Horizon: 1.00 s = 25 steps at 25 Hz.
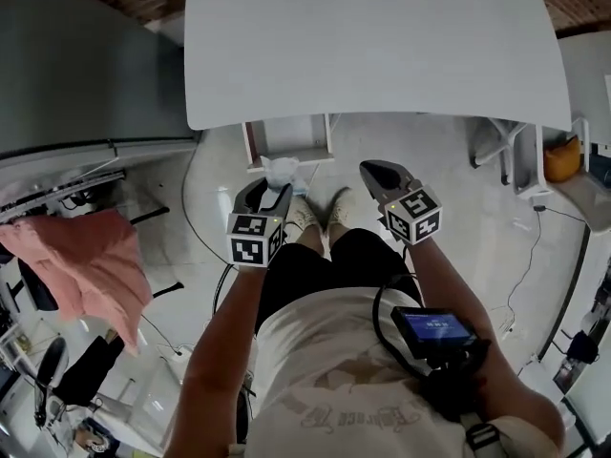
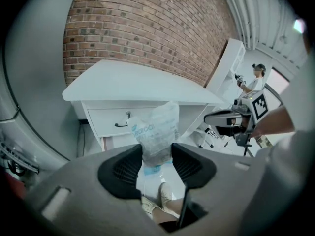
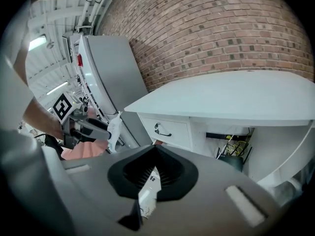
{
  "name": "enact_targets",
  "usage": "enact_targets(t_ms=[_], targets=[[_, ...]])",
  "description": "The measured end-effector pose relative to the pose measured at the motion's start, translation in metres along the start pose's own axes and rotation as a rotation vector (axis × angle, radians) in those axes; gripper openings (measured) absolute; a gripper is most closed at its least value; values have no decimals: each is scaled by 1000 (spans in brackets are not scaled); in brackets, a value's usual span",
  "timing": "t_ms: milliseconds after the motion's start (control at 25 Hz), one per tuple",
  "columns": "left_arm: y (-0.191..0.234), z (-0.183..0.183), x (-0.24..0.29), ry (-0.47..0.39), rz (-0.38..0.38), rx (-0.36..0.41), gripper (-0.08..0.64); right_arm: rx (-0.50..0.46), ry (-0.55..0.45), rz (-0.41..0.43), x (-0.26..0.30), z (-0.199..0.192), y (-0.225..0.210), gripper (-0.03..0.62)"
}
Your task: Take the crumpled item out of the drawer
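Smooth white flat-topped desk (image 2: 133, 85), ahead of and beyond both grippers. White drawer front with a dark bar handle (image 2: 115, 119), behind the left gripper's load. Left gripper (image 2: 156, 154): ribbed black pads clamped on the crumpled translucent plastic bag with blue print (image 2: 157, 129), which bulges out past the fingertips, clear of the drawer. Right gripper (image 3: 156, 149): jaw tips pressed together, nothing held.
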<state>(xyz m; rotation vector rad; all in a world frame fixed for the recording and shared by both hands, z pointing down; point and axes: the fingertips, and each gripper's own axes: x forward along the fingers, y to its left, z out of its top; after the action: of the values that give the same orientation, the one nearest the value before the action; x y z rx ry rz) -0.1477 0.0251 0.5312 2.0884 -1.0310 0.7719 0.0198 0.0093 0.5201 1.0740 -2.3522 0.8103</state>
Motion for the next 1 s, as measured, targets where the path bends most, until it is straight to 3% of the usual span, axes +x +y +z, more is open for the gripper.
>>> enact_targets(t_ms=[320,1000], targets=[[-11,11,-38,-63,23,-90,201,-111,-23,52,-26,53,29,8],[7,62,-128,-251,49,-93,201,-216,-176,87,-57,149,71,8]])
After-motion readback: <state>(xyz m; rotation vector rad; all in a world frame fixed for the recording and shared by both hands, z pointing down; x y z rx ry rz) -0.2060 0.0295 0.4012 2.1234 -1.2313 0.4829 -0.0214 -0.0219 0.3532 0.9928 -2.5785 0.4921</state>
